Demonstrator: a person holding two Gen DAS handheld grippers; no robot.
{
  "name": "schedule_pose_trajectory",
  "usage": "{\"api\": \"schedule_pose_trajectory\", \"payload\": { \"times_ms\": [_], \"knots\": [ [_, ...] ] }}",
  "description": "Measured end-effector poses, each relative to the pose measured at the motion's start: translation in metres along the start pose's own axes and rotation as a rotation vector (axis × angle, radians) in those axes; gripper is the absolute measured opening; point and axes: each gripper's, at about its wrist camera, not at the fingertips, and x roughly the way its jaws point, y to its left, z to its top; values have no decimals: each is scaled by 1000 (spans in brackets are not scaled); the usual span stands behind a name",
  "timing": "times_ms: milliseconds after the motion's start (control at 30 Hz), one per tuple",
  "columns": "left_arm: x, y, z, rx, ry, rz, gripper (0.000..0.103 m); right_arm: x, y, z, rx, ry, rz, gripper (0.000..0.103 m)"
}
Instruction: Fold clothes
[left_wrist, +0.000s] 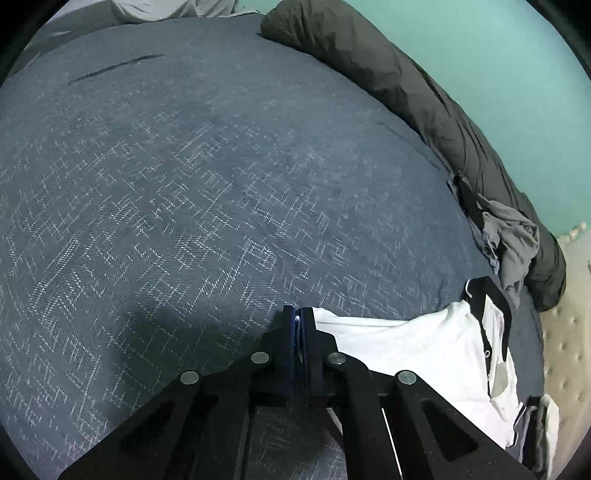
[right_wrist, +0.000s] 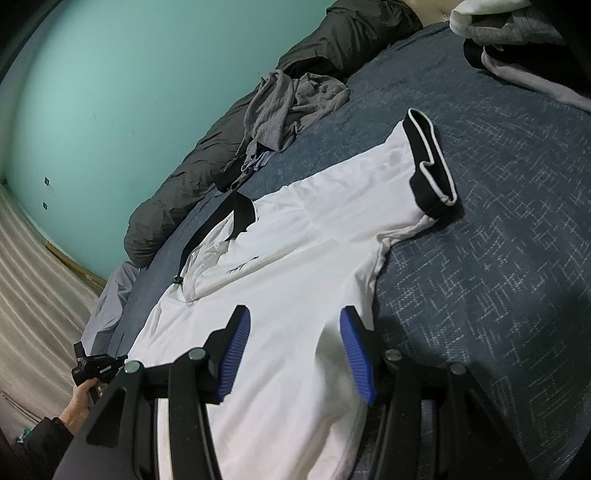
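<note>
A white polo shirt (right_wrist: 295, 251) with black collar and black sleeve cuffs lies spread on the dark blue patterned bedspread (right_wrist: 498, 221). In the left wrist view my left gripper (left_wrist: 298, 314) is shut on an edge of the white shirt (left_wrist: 424, 343), low over the bedspread (left_wrist: 184, 184). My right gripper (right_wrist: 293, 325) is open, its blue pads (right_wrist: 236, 350) astride the shirt's lower body just above the cloth. One black-cuffed sleeve (right_wrist: 430, 162) lies out to the right.
A rolled dark grey duvet (right_wrist: 229, 147) lies along the teal wall (right_wrist: 110, 92). A crumpled grey garment (right_wrist: 288, 103) rests against it, also in the left wrist view (left_wrist: 513, 243). More clothes (right_wrist: 517, 40) are piled at the far right. The person's left hand (right_wrist: 81, 398) shows low left.
</note>
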Motion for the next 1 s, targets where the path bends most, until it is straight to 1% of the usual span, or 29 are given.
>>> {"api": "schedule_pose_trajectory", "payload": {
  "times_ms": [100, 200, 233, 267, 367, 400, 467, 500, 533, 633, 700, 800, 833, 900, 933, 967, 1000],
  "knots": [
    [9, -3, 1, 12, 18, 3, 3, -3, -1, 7, -11, 11, -1, 51],
    [15, -12, 3, 29, 23, 1, 3, -15, -3, 22, -36, -4, -18, 52],
    [17, -15, 4, 37, 24, 2, 3, -16, -5, 32, -54, -8, -46, 59],
    [16, -17, 4, 48, 25, 0, 3, -17, -8, 43, -73, -11, -74, 62],
    [16, -20, 5, 77, 27, -3, 3, -18, -16, 76, -129, -17, -164, 62],
    [17, -21, 5, 82, 28, -4, 3, -12, -20, 93, -150, -2, -206, 62],
    [19, -21, 7, 88, 31, -4, 3, 0, -27, 116, -168, 33, -239, 62],
    [21, -22, 7, 89, 31, -4, 3, 12, -31, 128, -183, 67, -256, 65],
    [23, -23, 7, 89, 32, -4, 3, 22, -35, 138, -194, 95, -272, 66],
    [27, -26, 8, 95, 33, -2, 3, 48, -50, 158, -194, 119, -316, 66],
    [29, -29, 9, 105, 35, -1, 3, 63, -62, 169, -171, 121, -328, 66],
    [31, -33, 11, 115, 38, -1, 3, 83, -76, 177, -151, 152, -363, 66],
    [31, -33, 11, 120, 38, 0, 3, 85, -80, 177, -142, 158, -354, 65],
    [33, -36, 11, 133, 40, 7, 3, 87, -85, 178, -127, 149, -331, 49],
    [34, -36, 12, 138, 41, 10, 3, 86, -86, 178, -118, 145, -310, 25],
    [36, -35, 13, 137, 42, 11, 3, 85, -86, 178, -111, 142, -294, 13],
    [37, -34, 13, 128, 44, 7, 3, 83, -86, 178, -108, 136, -293, 8]
  ]
}}
